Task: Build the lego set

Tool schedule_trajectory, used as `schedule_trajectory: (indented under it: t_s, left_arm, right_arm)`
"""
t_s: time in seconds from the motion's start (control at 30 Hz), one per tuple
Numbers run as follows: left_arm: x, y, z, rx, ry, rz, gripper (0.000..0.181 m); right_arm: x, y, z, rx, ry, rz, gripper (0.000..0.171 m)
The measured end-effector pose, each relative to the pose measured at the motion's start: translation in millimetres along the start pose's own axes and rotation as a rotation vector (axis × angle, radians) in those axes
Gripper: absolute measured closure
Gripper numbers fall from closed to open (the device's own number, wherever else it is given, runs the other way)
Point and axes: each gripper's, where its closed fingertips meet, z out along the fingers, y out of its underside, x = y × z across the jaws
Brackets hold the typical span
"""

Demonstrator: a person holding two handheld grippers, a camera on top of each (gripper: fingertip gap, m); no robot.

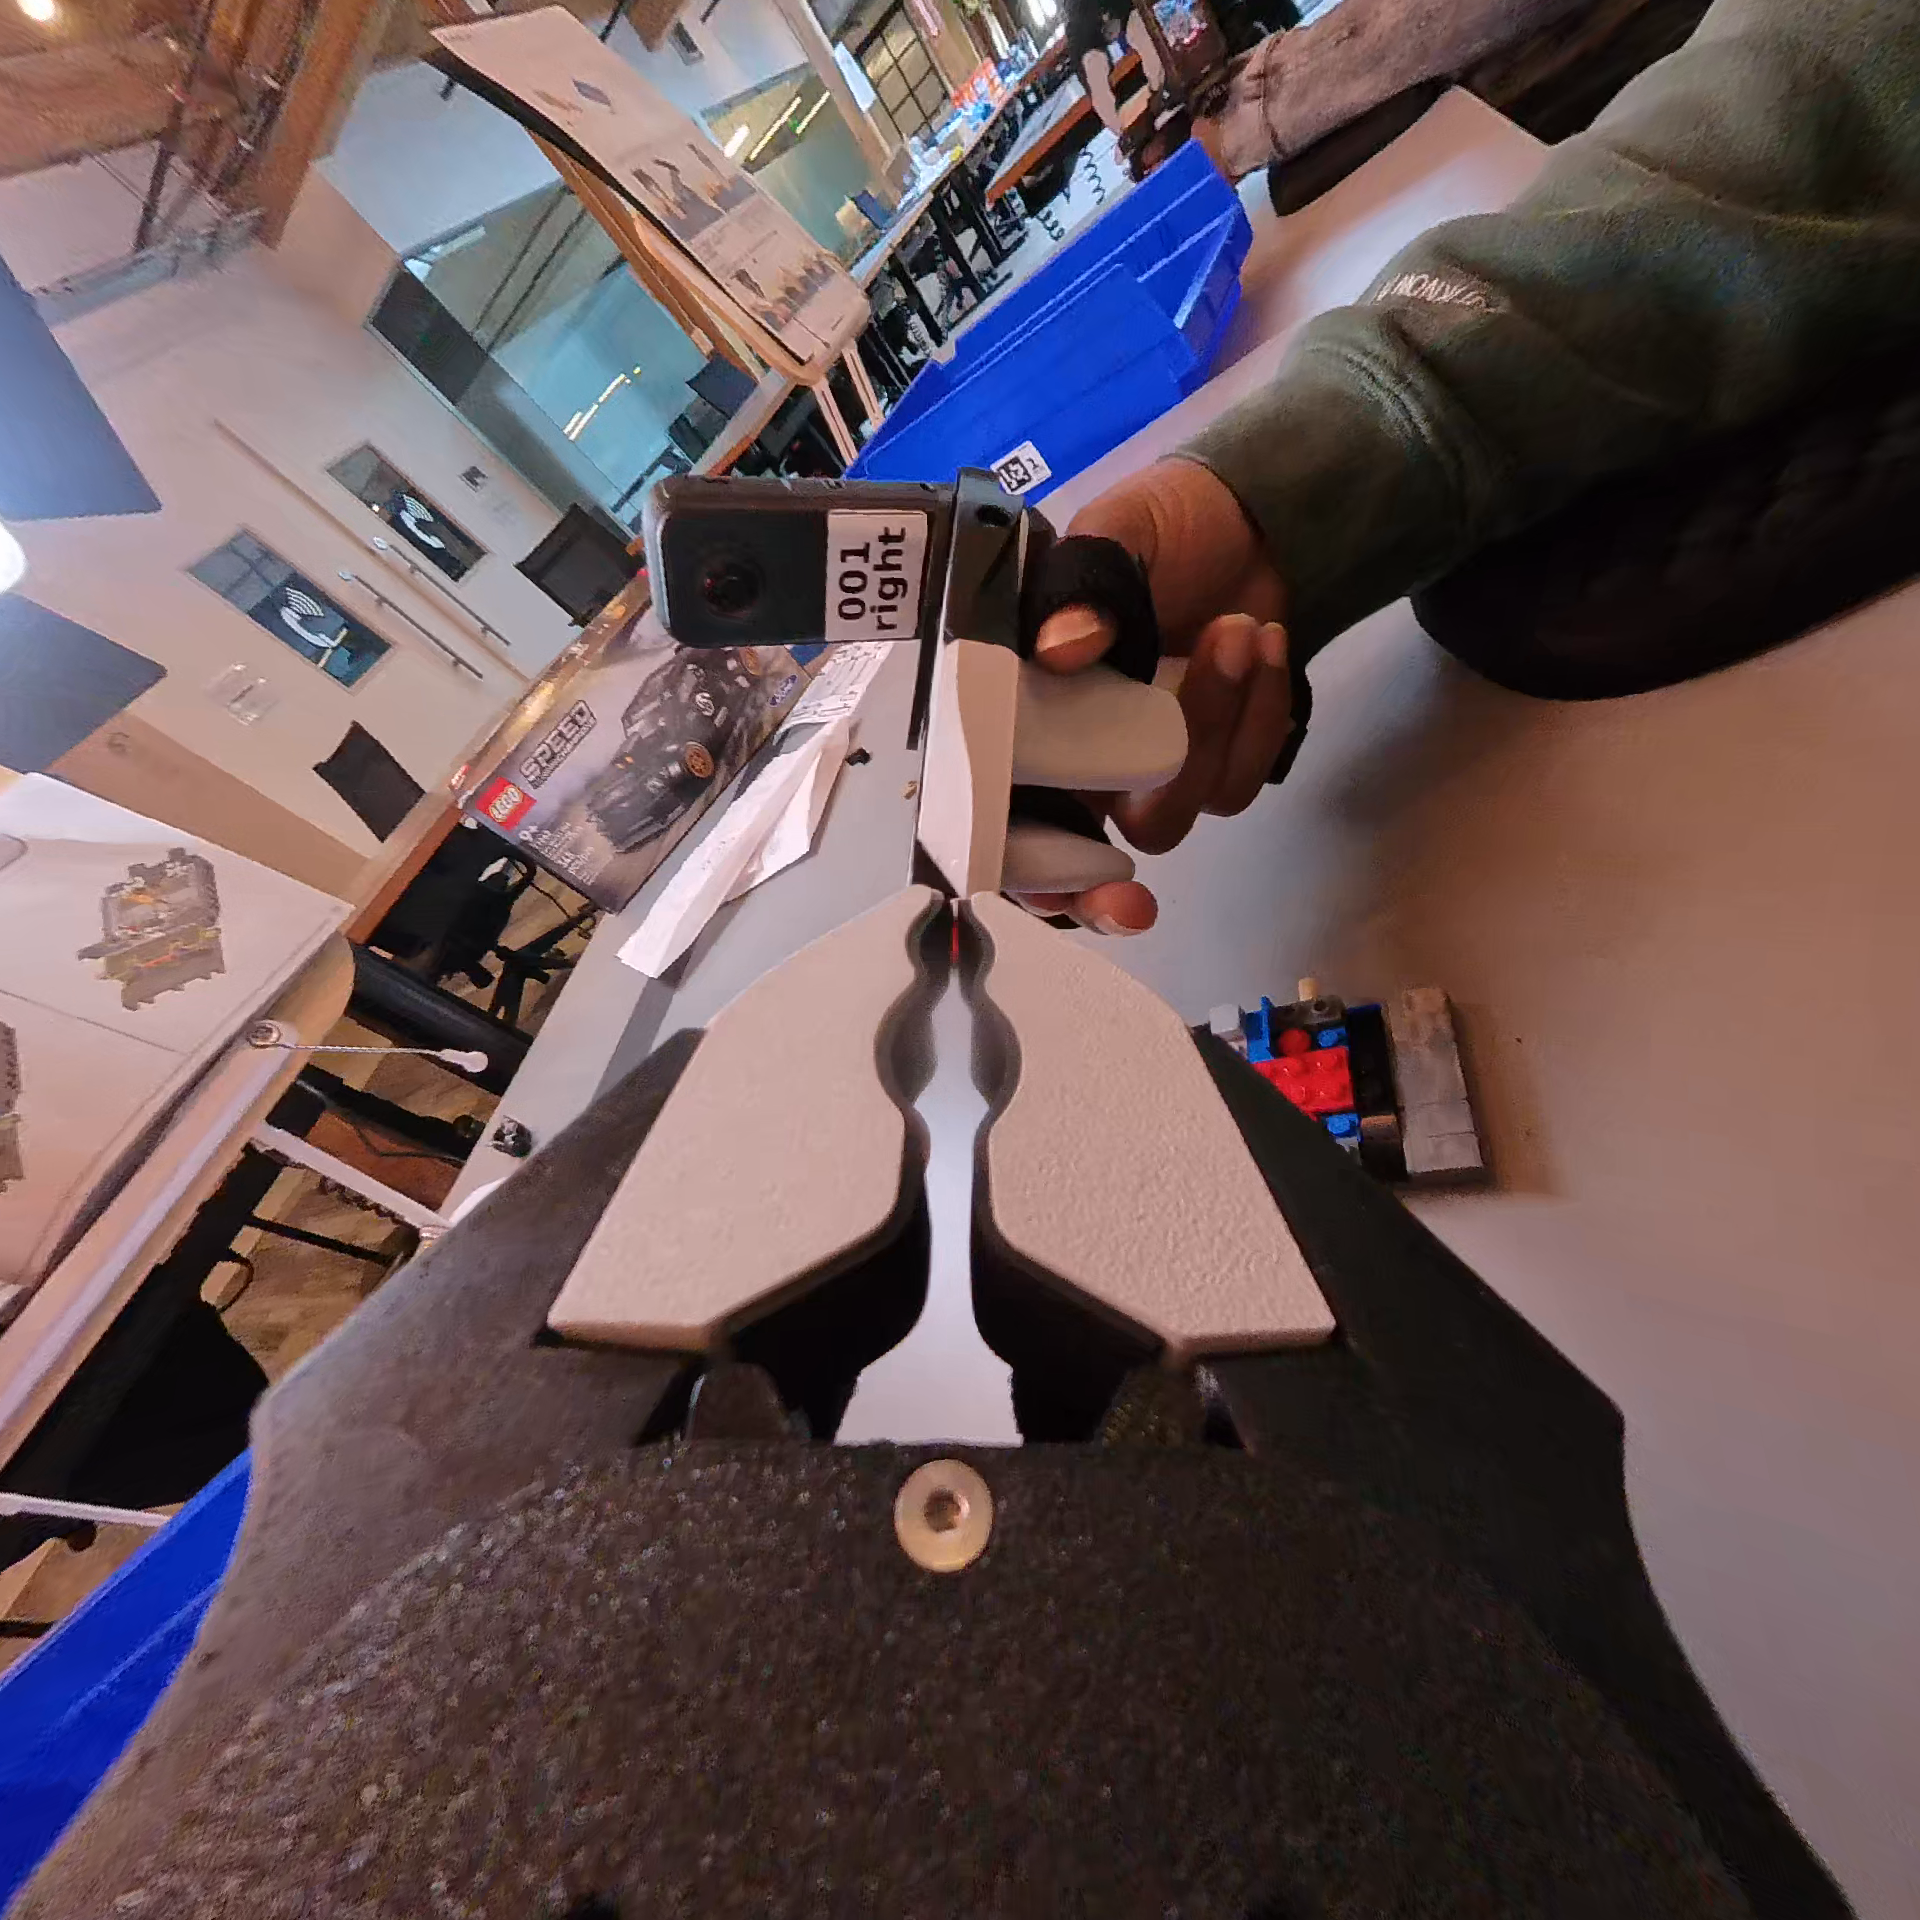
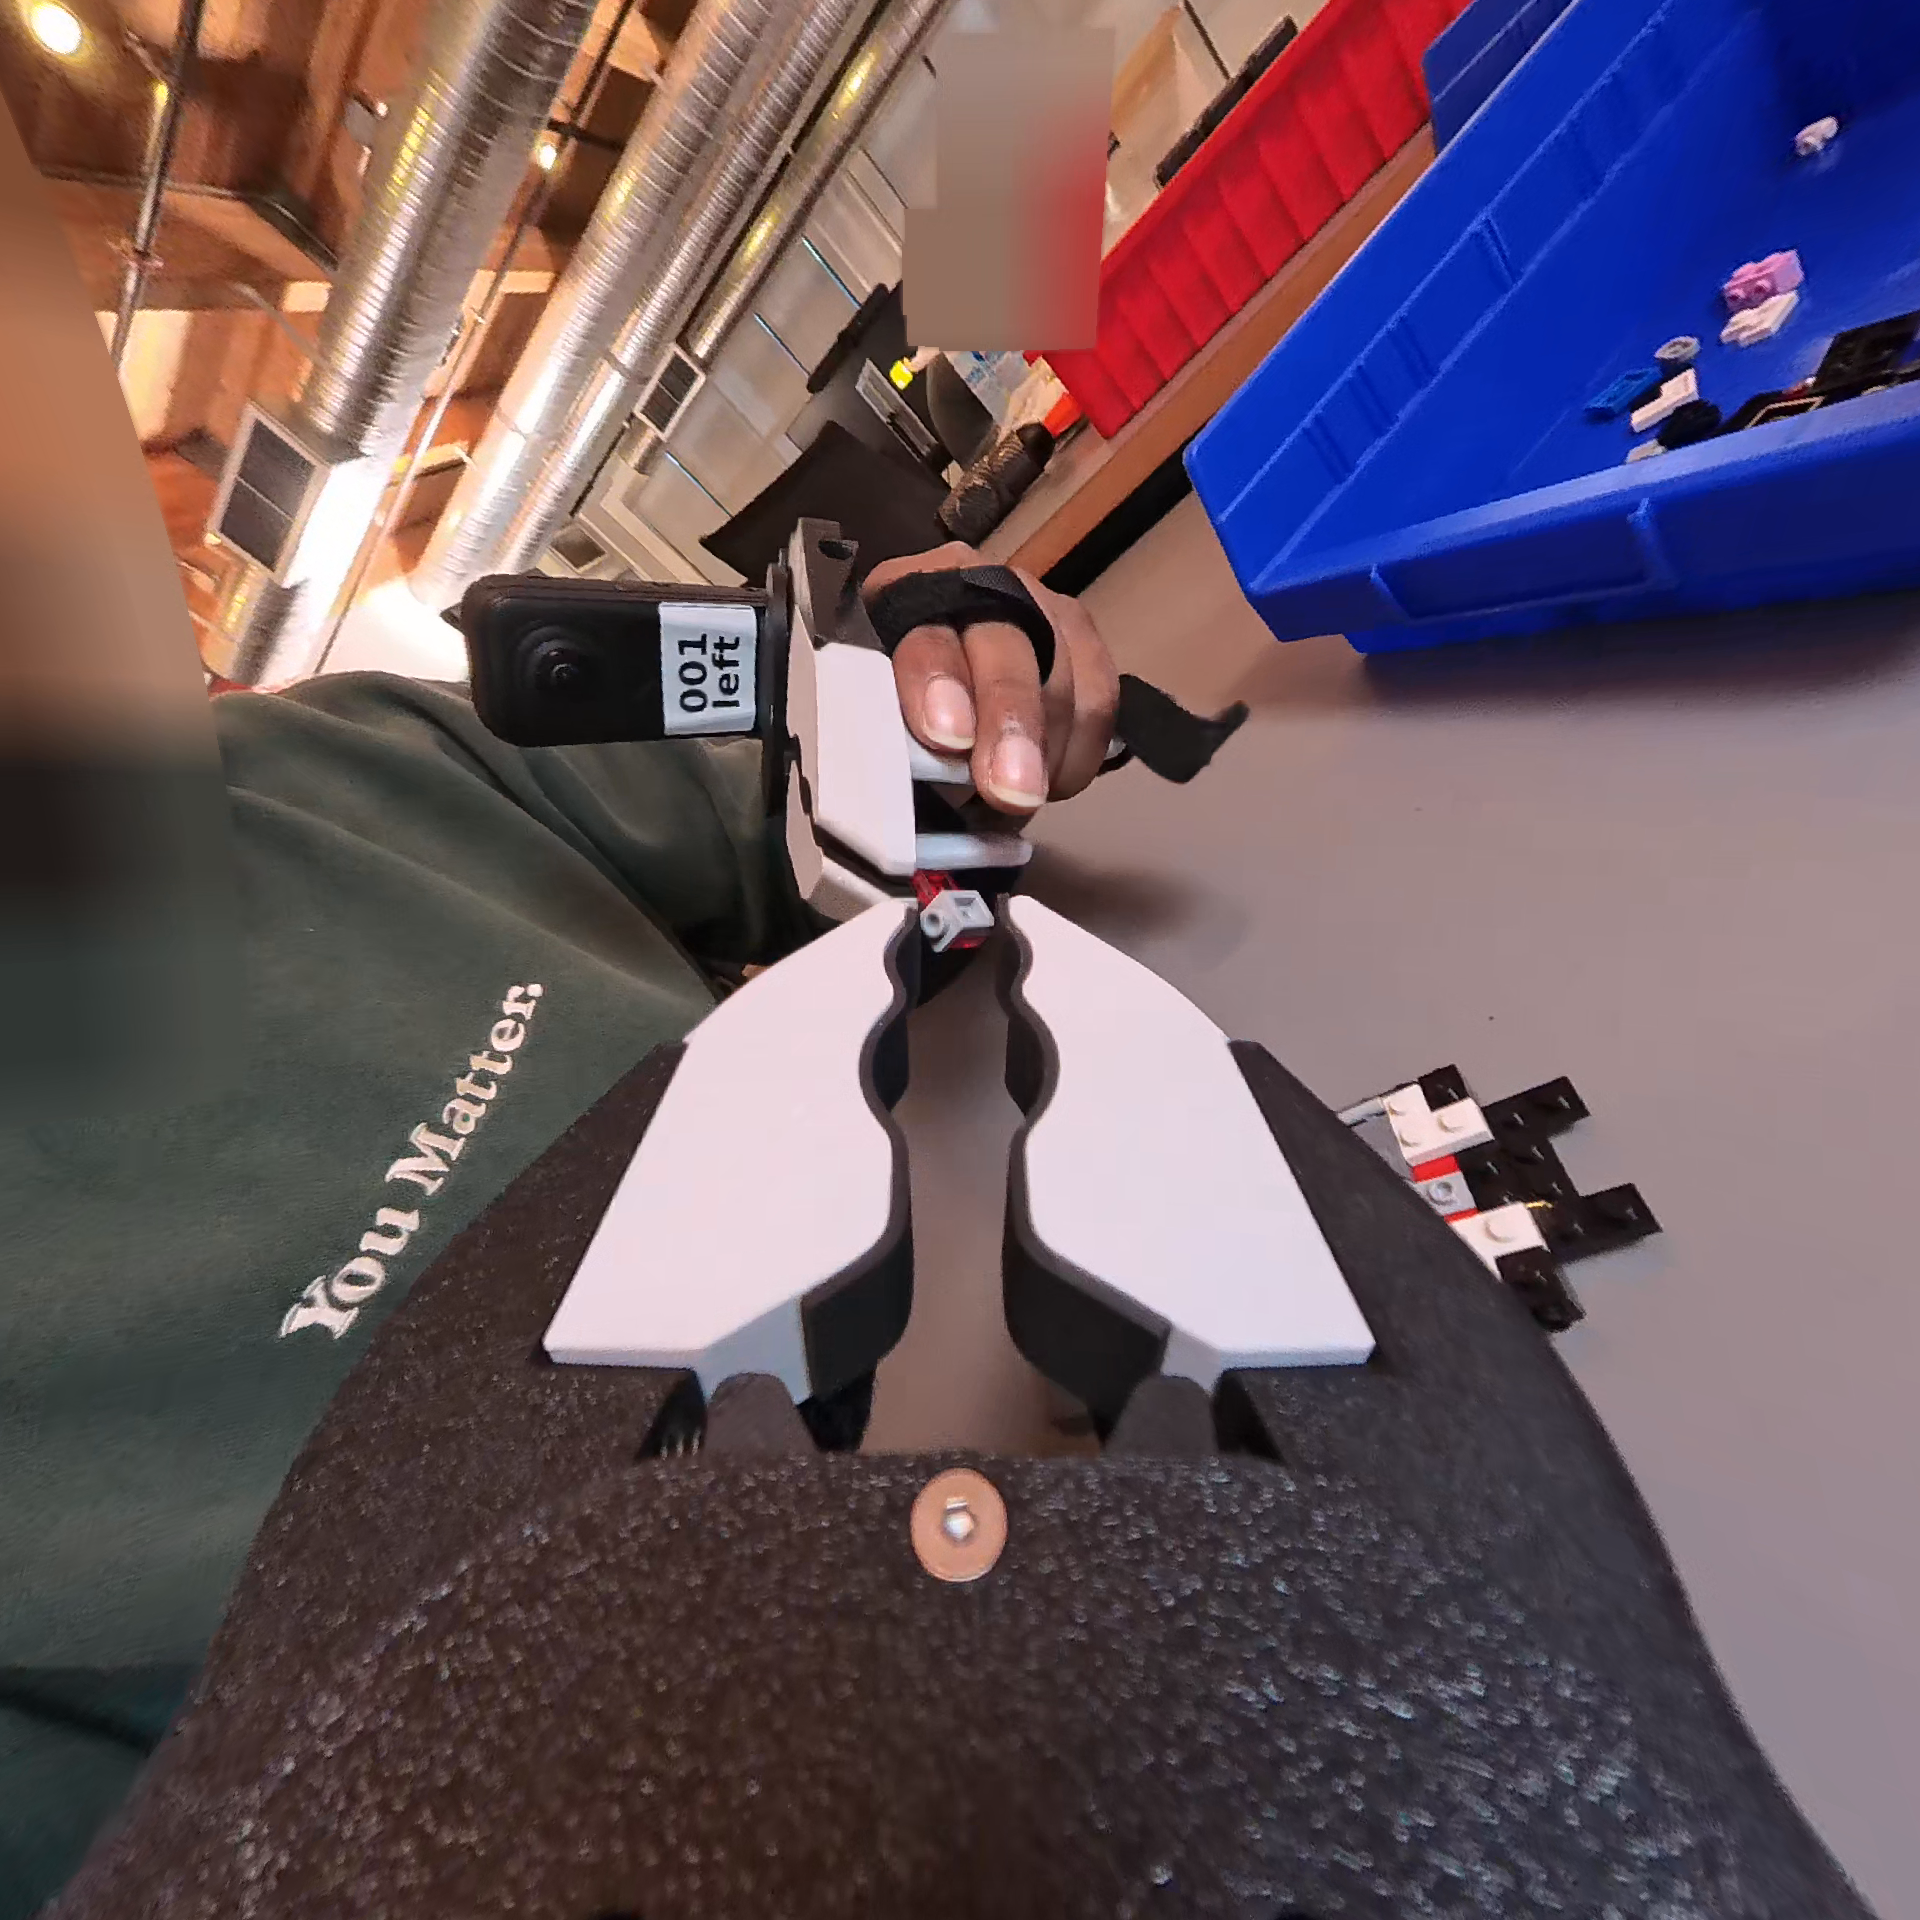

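Observation:
My left gripper (image 1: 953, 923) is shut on a small red piece (image 1: 953, 938), which shows as a thin red sliver between its tips. My right gripper (image 2: 956, 925) is shut on a small grey brick (image 2: 958, 918) with a red part behind it. The two grippers meet tip to tip above the grey table (image 2: 1455, 831). In the right wrist view the left gripper (image 2: 940, 871) pinches the red piece (image 2: 932, 886), which touches the grey brick. In the left wrist view the right gripper (image 1: 951, 883) points down at my tips. A hand holds each gripper.
A partly built block of red, blue, black and grey bricks (image 1: 1340, 1081) lies on the table at right. A black and white plate assembly (image 2: 1496, 1174) lies right of my right gripper. A blue bin (image 2: 1558, 416) holds loose pieces. A toy box (image 1: 634, 769) and paper (image 1: 748, 831) lie farther off. Both grippers' tips are close together, under 4 cm apart.

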Motion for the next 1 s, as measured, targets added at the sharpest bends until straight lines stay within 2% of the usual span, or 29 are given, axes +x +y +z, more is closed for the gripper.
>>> schedule_trajectory:
  t_s: [0.3, 0.43, 0.57, 0.67, 0.73, 0.8, 0.83, 0.9, 1.0]
  left_arm:
    - [-2.2, -1.5, -2.6, 0.009, 0.001, -0.015, 0.169]
    - [5.7, 1.7, -1.8, -0.018, 0.044, -0.013, 0.176]
    - [-1.6, -3.1, -3.7, -0.017, -0.003, 0.022, 0.177]
    - [12.5, -9.6, -2.9, -0.011, 0.021, 0.145, 0.178]
    - [15.0, -6.3, 0.1, -0.053, -0.008, 0.264, 0.178]
    - [11.4, -0.4, 0.3, -0.067, -0.014, 0.229, 0.178]
    - [1.3, 4.6, -1.3, -0.083, -0.052, 0.209, 0.178]
    - [-39.0, 16.4, -10.1, -0.153, -0.236, 0.181, 0.178]
    - [-101.9, 66.5, -36.7, -0.437, -0.51, -0.022, 0.178]
  right_arm:
    - [-4.1, -1.2, 0.8, 0.004, -0.008, -0.027, 0.158]
    - [-4.0, 1.2, 1.8, -0.014, 0.006, -0.049, 0.158]
    - [-9.3, -9.6, 2.6, 0.06, -0.024, -0.024, 0.158]
    - [-20.6, -33.4, -6.7, 0.221, -0.131, 0.082, 0.159]
    - [-10.5, -32.1, -9.1, 0.218, -0.062, 0.061, 0.159]
    - [-9.0, -35.3, -12.4, 0.237, -0.063, 0.071, 0.159]
    - [-6.5, -36.4, -14.0, 0.245, -0.047, 0.069, 0.159]
    - [1.5, -35.7, -15.5, 0.236, 0.022, 0.03, 0.159]
    - [5.1, -34.7, -15.1, 0.222, 0.059, 0.001, 0.159]
